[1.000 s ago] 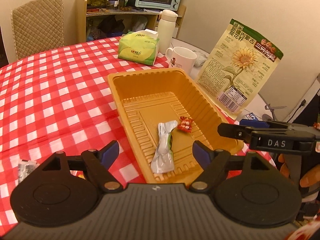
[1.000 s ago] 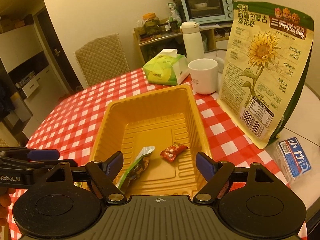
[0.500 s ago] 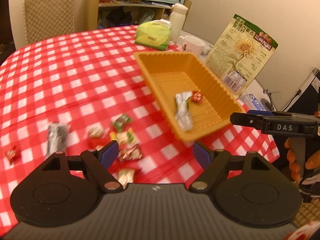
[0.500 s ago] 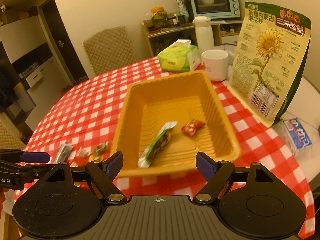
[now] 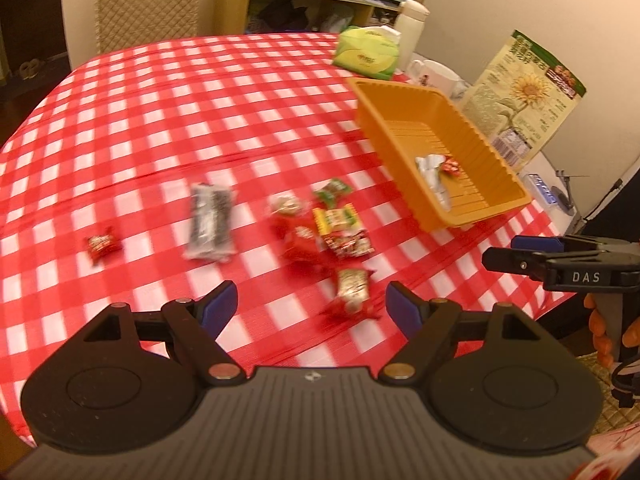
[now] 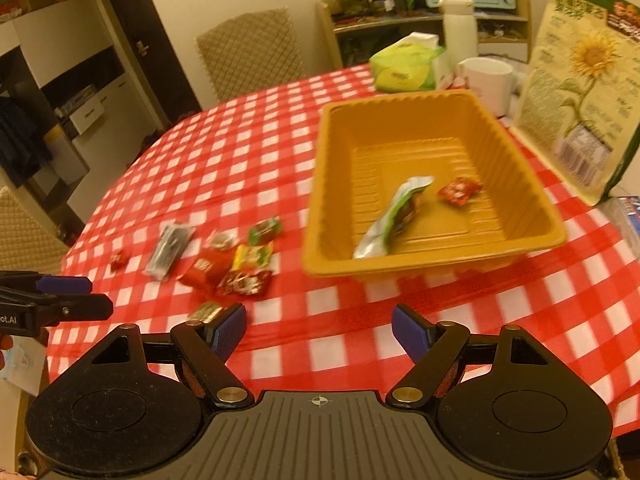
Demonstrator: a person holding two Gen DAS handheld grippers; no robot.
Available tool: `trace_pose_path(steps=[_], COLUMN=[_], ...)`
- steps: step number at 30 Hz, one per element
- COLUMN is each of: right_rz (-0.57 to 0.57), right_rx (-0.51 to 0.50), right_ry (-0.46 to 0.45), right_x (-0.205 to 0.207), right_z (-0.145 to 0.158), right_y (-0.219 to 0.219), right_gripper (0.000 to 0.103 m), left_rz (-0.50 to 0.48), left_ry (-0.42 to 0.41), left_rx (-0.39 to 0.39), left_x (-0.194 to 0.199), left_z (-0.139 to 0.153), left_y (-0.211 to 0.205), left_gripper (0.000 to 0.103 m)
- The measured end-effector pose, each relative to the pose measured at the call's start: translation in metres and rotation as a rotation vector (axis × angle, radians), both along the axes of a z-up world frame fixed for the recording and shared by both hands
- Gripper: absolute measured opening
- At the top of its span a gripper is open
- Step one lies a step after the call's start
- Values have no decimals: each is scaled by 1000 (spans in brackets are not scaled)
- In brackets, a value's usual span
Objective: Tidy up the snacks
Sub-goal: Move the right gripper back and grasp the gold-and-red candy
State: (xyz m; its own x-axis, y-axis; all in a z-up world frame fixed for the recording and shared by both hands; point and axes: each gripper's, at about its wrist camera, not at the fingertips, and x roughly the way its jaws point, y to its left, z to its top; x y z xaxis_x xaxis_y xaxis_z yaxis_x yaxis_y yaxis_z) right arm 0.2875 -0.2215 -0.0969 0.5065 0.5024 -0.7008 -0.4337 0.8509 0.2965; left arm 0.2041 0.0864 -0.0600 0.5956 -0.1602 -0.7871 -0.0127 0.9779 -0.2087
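An orange tray (image 5: 404, 104) (image 6: 532, 208) on the red checked table holds a long silver-green packet (image 6: 394, 216) (image 5: 430, 170) and a small red candy (image 6: 458, 191) (image 5: 451, 166). Several loose snacks lie left of the tray: a dark silver packet (image 5: 210, 222) (image 6: 170, 249), a lone red candy (image 5: 102, 244), and a cluster of red, yellow and green packets (image 5: 326, 228) (image 6: 234, 266). My left gripper (image 5: 312, 308) is open and empty, above the near table edge, just short of the cluster. My right gripper (image 6: 318, 330) is open and empty, in front of the tray.
A green tissue pack (image 5: 366, 53) (image 6: 404, 66), a white mug (image 6: 490, 82), a white flask (image 5: 412, 28) and a large sunflower-seed bag (image 5: 524, 100) (image 6: 584, 92) stand behind and right of the tray. A padded chair (image 5: 148, 4) stands at the far side.
Both grippers have pulled back from the tray toward the near table edge. The left one has swung left, bringing the loose snacks into view. Both stay open.
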Motion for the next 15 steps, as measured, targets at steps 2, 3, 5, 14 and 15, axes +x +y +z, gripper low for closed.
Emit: trace_pose_path(steps=[2,3,5,14,15], right_rz=[9,14,23,58,61], right_rx=[-3,-3,-3,-11,-14], right_ry=[6,9,14,38,41], right_x=[-2,-4,-6,-10,-10], right_z=[-2,-3,-4,-14,-16], right_y=[10,15,25,72,78], right_gripper=[79,79,79,79,79], left_rz=[13,19,28,59,63], left_ry=[6,8,13,23,25], left_rx=[0,-1,-1,-4,-4], left_x=[-4,-7,-10,-22,-23], left_z=[-2,-2,-4,-12,-13], left_y=[10,14,23,56,59], left_gripper=[79,79,79,79,79])
